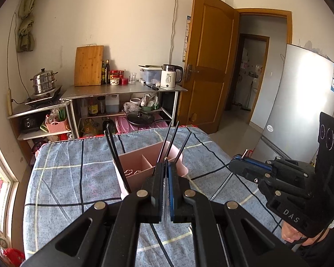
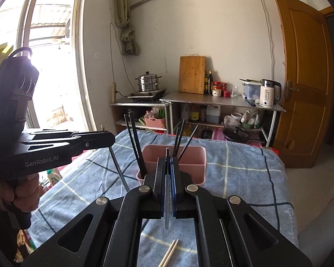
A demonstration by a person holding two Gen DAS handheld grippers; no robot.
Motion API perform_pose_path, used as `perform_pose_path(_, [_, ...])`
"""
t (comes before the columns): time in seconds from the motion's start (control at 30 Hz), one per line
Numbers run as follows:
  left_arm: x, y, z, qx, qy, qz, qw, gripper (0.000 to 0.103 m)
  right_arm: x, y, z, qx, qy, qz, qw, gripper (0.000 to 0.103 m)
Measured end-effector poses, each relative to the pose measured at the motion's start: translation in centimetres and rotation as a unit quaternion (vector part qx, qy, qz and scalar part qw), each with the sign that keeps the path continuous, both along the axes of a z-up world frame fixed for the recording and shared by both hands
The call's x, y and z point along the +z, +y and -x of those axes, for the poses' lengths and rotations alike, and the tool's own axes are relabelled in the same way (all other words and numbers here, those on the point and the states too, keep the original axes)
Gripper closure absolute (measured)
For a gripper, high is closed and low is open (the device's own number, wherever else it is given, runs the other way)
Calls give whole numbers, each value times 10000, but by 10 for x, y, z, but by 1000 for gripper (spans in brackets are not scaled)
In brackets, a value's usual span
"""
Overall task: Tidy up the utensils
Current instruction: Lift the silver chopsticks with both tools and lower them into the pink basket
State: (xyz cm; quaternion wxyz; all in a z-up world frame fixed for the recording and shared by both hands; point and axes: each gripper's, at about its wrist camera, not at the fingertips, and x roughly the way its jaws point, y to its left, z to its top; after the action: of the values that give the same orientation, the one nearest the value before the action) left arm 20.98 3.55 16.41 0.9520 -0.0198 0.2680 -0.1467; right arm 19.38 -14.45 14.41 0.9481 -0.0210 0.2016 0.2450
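A pink divided utensil holder (image 1: 144, 166) stands on the plaid-covered table, also in the right wrist view (image 2: 189, 155). Several black chopsticks (image 1: 113, 153) lean in it. My left gripper (image 1: 166, 162) is shut on a thin metal chopstick (image 1: 164, 200), just in front of the holder; in the right wrist view the left gripper (image 2: 104, 133) holds that metal stick (image 2: 118, 166) slanting down to the cloth. My right gripper (image 2: 167, 162) is shut on a thin metal chopstick (image 2: 167, 200) in front of the holder; it shows at the right in the left wrist view (image 1: 236, 158).
Two pale wooden chopsticks (image 2: 170, 253) lie on the plaid cloth (image 2: 233, 178) close below my right gripper. Behind the table stand metal shelves (image 1: 122, 91) with a cutting board, kettle and pots. A fridge (image 1: 296, 102) and wooden door (image 1: 207, 62) are to the right.
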Motion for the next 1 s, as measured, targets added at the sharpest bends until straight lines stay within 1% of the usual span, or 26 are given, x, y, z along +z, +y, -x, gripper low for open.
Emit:
perform_pose_path(0.2, [22, 7, -15, 76, -252, -17, 9997, 99, 22, 7, -13, 19, -323, -160, 9993, 99])
perform_pose_path(0.33, [34, 13, -26, 139, -400, 37, 9991, 99, 35, 10, -27, -35, -441, -349, 9984, 99])
perform_pose_path(0.5, [34, 16, -44, 215, -459, 21, 9987, 99, 41, 20, -43, -53, -495, -478, 9976, 99])
perform_pose_path(0.67, [20, 24, -61, 286, -292, 64, 9991, 99, 32, 32, -57, -49, -424, -431, 9982, 99])
perform_pose_path(0.93, [-7, 28, -79, 321, 20, 86, 9994, 99, -3, 38, -82, -108, -22, -261, 9996, 99])
perform_pose_path(1.0, [-12, 28, -81, 298, 88, 90, 9995, 99, -7, 36, -83, -185, -74, -186, 9996, 99])
